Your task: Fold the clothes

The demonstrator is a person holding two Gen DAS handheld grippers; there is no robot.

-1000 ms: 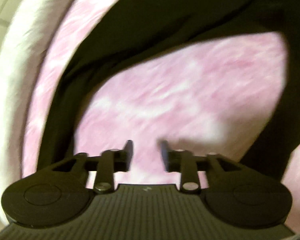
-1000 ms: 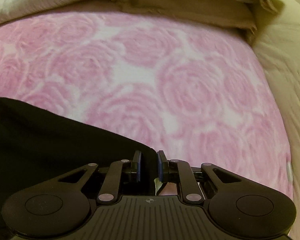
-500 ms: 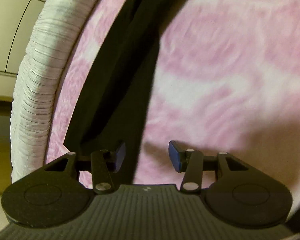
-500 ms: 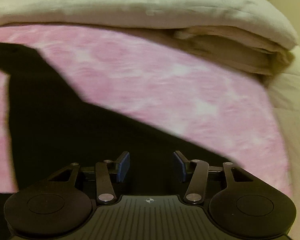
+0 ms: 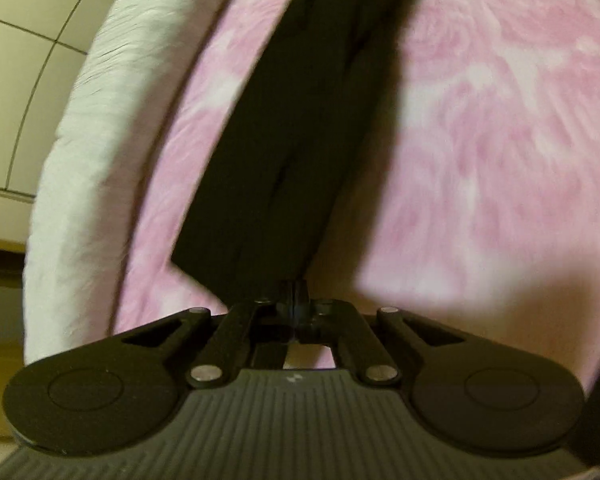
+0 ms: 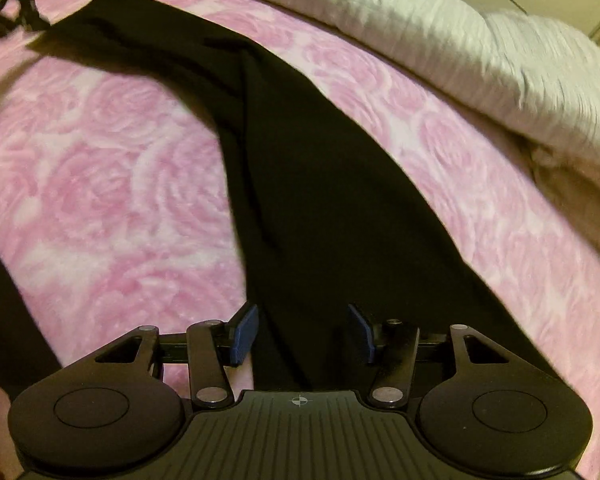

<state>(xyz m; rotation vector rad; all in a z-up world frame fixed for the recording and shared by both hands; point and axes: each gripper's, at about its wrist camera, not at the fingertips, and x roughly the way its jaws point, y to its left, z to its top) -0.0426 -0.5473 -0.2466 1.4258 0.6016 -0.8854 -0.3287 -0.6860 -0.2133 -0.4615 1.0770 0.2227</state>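
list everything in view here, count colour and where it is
black garment: one, black, lying in long strips across the pink blanket, one end at the left gripper's shut fingertips
pink blanket: one, pink with a white rose pattern, spread under the garment
white bedding: one bundle, off-white, along the blanket's far edge
tiled surface: cream with dark lines, beyond the bedding
left gripper: one, black, shut at the garment's end
right gripper: one, black with blue pads, open over the garment
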